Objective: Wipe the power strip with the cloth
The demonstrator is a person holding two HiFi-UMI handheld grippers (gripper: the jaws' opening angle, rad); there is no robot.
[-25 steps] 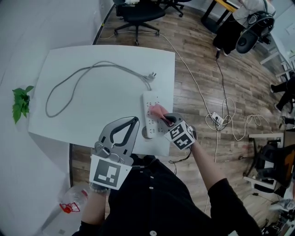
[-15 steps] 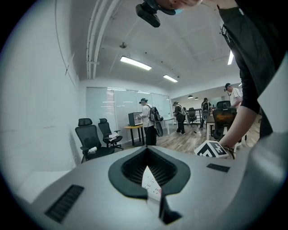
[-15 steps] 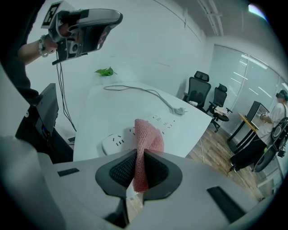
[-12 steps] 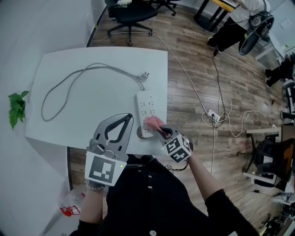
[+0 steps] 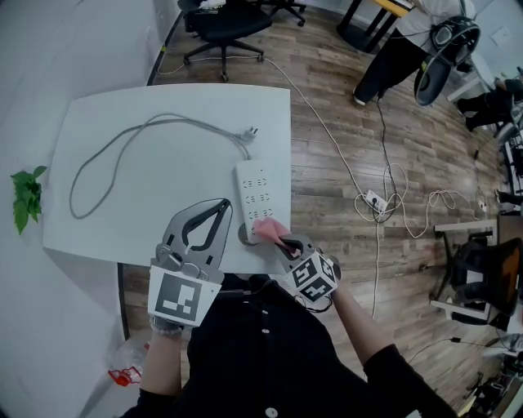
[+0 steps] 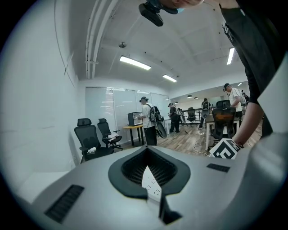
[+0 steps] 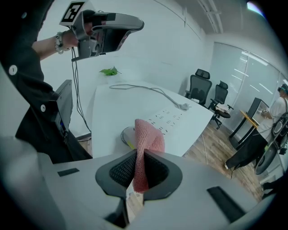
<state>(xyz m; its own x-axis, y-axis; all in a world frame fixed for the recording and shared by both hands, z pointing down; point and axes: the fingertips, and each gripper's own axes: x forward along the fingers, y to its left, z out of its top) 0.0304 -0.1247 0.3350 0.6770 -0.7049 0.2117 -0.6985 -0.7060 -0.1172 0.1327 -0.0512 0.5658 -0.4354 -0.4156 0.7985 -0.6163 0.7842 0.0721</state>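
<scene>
Drawn back toward the person along the strip, the right gripper (image 5: 283, 242) now has the pink cloth (image 5: 267, 229) at the near end of the power strip (image 5: 255, 193), where half a second ago it sat a little further up the sockets. Its jaws are clamped on the cloth: the right gripper view shows the knitted fabric nipped between the two dark pads, with a folded bunch sticking out past the tips and resting on the strip's end. The white strip lies lengthwise near the right edge of the white table (image 5: 147, 208), its near end just beside a round grey disc (image 5: 243, 237) set in the tabletop by the front edge. A grey cable (image 5: 122, 143) leaves the far end of the strip, loops wide across the left half of the table and ends in a plug (image 5: 252, 131) lying loose near the far right corner. The left gripper (image 5: 222, 204) hangs above the table's near edge, just left of the strip and apart from it, jaws pressed together at the tips with nothing held; through the gap behind the tips its own view catches a sliver of the strip. A small green plant (image 5: 24, 200) stands off the table's left side, and a black office chair (image 5: 225, 24) sits on the wooden floor (image 5: 351, 147) beyond the far edge
</scene>
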